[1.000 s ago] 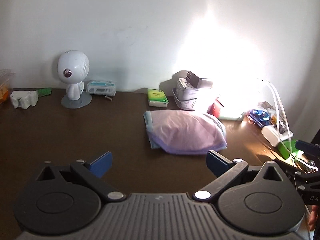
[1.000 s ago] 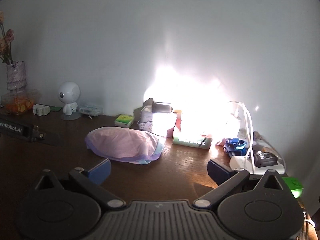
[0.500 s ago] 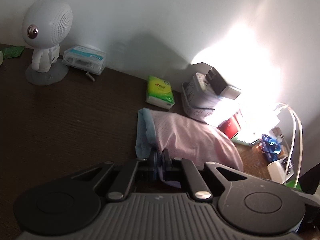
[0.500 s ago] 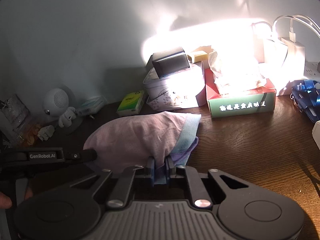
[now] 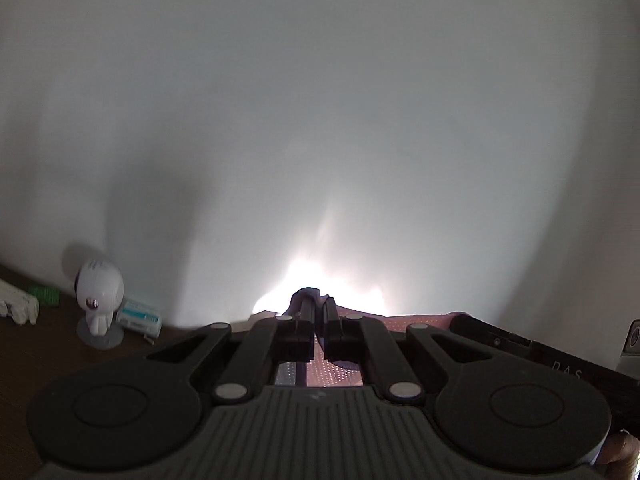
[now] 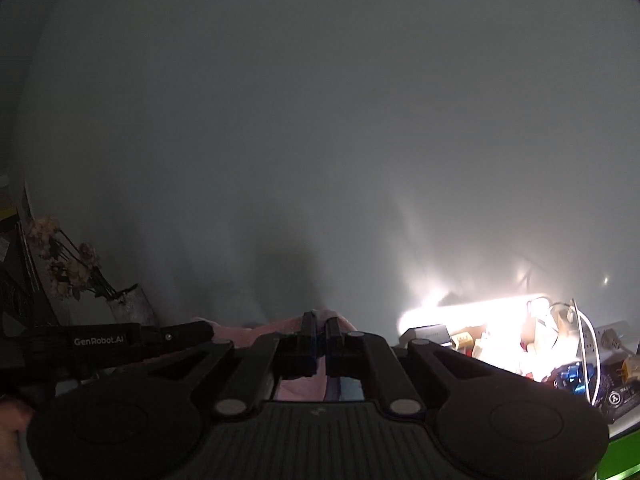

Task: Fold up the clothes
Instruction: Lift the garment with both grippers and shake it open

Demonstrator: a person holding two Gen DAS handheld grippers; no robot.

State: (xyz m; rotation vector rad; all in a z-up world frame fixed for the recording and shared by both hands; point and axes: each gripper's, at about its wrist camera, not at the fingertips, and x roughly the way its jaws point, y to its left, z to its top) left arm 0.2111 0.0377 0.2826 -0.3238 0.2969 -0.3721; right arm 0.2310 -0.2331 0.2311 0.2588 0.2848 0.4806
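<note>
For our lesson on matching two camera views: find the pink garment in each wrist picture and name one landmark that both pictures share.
Left wrist view: the pink garment sits at bottom centre, pinched in the shut left tool and stretching right behind it.
Right wrist view: the garment sits at bottom centre, pinched in the shut right tool and stretching left.
Shared landmark: the bright glare on the white wall.
</note>
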